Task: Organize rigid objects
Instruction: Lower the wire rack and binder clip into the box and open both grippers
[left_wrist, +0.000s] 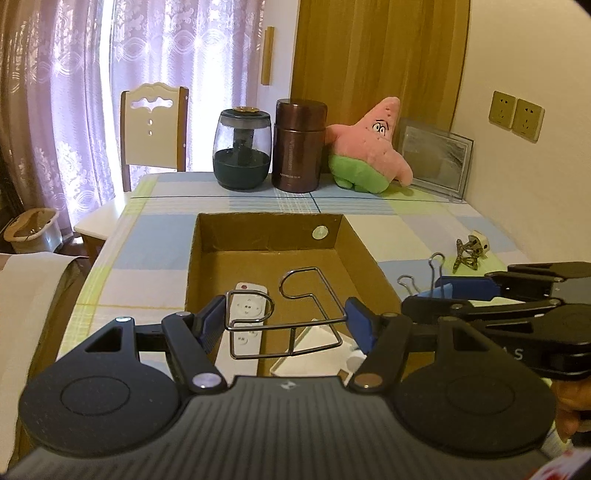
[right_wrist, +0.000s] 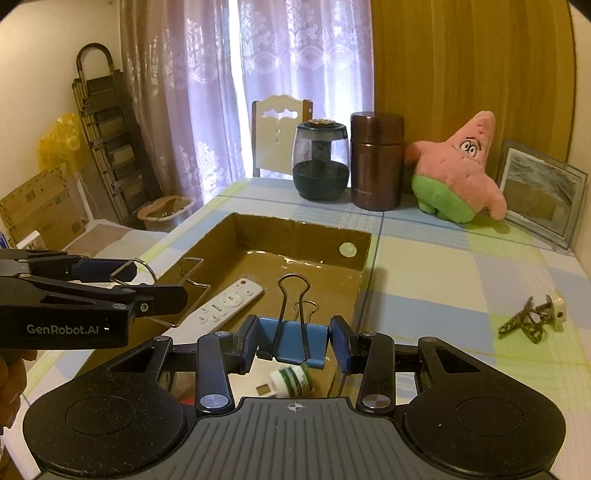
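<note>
1. Wire rack (left_wrist: 291, 317): thin bent chrome wire, loops and a rectangular foot, held over the near end of the cardboard box (left_wrist: 266, 236). Left tool (left_wrist: 286, 323) is closed on it, pads pinching the wire at both ends. Risk: thin round wire can swivel or slip between the pads; on release it may hook the box wall.
2. Binder clip (right_wrist: 291, 341): blue body, black wire handles upright, above the box's near edge. Right tool (right_wrist: 293, 345) clamps its sides. Risk: smooth painted metal, could pop out sideways.
3. Both tools sit close together over the box; a collision looks possible if they lower at once.
4. Already inside: white remote (right_wrist: 225, 301), small green-labelled bottle (right_wrist: 291, 380). A dropped rack could land on the remote.
5. Still out on the surface (right_wrist: 443, 266): dark metal piece (right_wrist: 524, 319) with a white plug, well apart from the box.
</note>
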